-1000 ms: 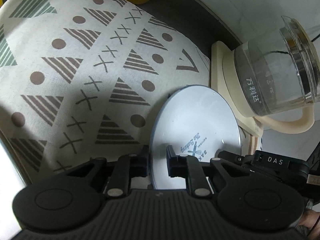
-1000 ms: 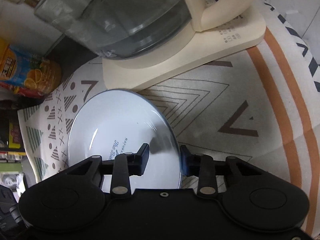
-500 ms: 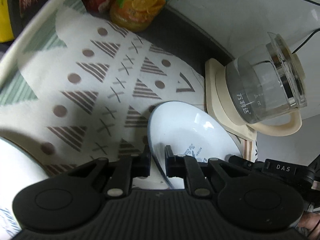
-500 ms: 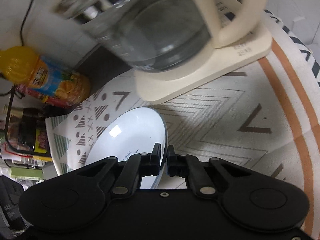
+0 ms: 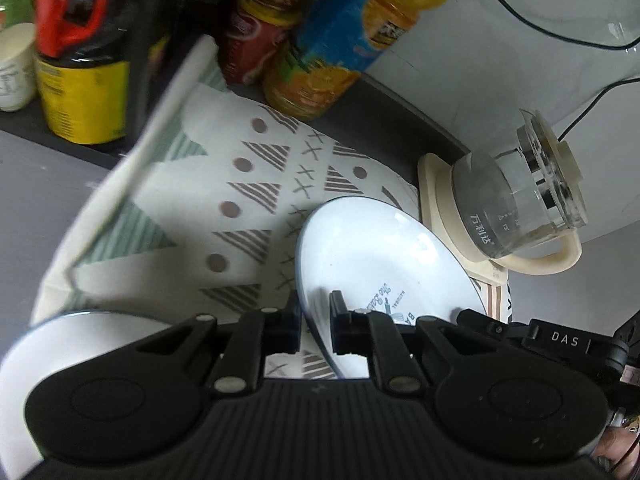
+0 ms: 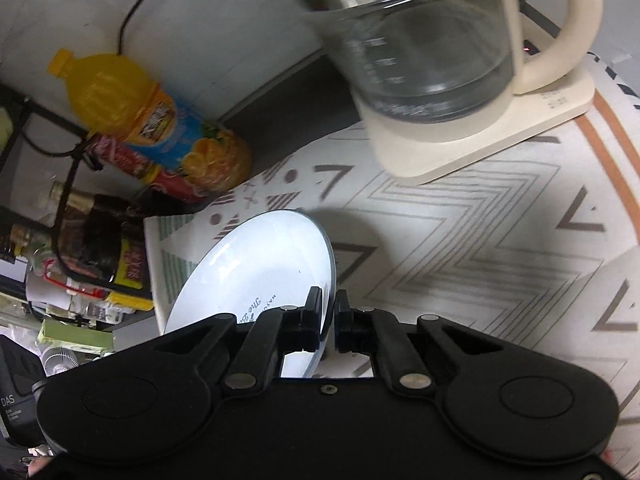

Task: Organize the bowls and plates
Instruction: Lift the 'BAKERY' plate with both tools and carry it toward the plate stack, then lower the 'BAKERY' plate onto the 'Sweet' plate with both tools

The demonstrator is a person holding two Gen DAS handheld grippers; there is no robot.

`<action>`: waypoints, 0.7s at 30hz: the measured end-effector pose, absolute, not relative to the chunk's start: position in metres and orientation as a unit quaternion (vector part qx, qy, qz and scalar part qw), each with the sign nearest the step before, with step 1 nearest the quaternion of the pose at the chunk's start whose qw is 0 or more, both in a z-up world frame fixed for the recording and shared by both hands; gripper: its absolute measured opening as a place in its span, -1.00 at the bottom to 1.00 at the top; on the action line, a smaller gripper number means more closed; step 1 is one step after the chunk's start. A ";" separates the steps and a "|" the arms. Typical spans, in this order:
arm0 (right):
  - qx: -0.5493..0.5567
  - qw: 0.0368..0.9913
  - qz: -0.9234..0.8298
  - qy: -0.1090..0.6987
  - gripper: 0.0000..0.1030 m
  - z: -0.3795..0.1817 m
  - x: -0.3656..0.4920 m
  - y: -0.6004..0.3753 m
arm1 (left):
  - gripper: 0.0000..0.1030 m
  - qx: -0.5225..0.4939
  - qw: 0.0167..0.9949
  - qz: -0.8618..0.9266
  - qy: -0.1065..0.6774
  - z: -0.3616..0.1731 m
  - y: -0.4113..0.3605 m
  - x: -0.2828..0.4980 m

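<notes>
A white plate with a blue rim and blue lettering (image 5: 372,256) is held up off the patterned cloth, tilted. My left gripper (image 5: 315,322) is shut on its left rim. My right gripper (image 6: 329,318) is shut on the opposite rim of the same plate (image 6: 264,268). A second white dish (image 5: 60,344) lies at the lower left of the left wrist view, partly hidden behind the left gripper's body.
A glass kettle on a cream base (image 5: 516,204) stands at the right, also large in the right wrist view (image 6: 440,48). An orange juice bottle (image 6: 160,128), a red can (image 5: 260,32) and dark jars (image 5: 80,60) line the back. A patterned cloth (image 6: 480,248) covers the table.
Both grippers have closed onto the plate's rims and lifted it off the cloth. Both views have pulled back and up, so the bottles and the second dish now show.
</notes>
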State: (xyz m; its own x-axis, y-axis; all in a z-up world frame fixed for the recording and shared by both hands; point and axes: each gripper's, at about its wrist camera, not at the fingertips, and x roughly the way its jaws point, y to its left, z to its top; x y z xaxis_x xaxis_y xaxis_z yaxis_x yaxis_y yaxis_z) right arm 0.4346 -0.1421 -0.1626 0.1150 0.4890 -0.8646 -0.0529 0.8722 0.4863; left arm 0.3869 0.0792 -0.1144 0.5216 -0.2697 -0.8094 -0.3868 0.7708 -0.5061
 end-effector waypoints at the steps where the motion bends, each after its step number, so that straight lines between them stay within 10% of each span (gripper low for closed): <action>1: 0.171 0.727 0.187 0.638 -0.88 -0.162 0.431 -0.138 | -0.78 -0.336 0.805 0.036 0.488 -0.113 0.083 0.384; 21: 0.181 0.743 0.179 0.619 -0.88 -0.138 0.352 -0.102 | -0.78 -0.334 0.798 -0.006 0.502 -0.098 0.137 0.326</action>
State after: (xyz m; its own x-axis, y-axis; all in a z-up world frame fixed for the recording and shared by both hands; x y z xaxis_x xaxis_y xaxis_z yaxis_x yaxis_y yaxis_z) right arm 0.3519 -0.1016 -0.1385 0.1699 0.4898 -0.8551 -0.0407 0.8705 0.4905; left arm 0.3262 0.1374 -0.0984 0.4952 -0.3444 -0.7976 -0.3262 0.7772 -0.5381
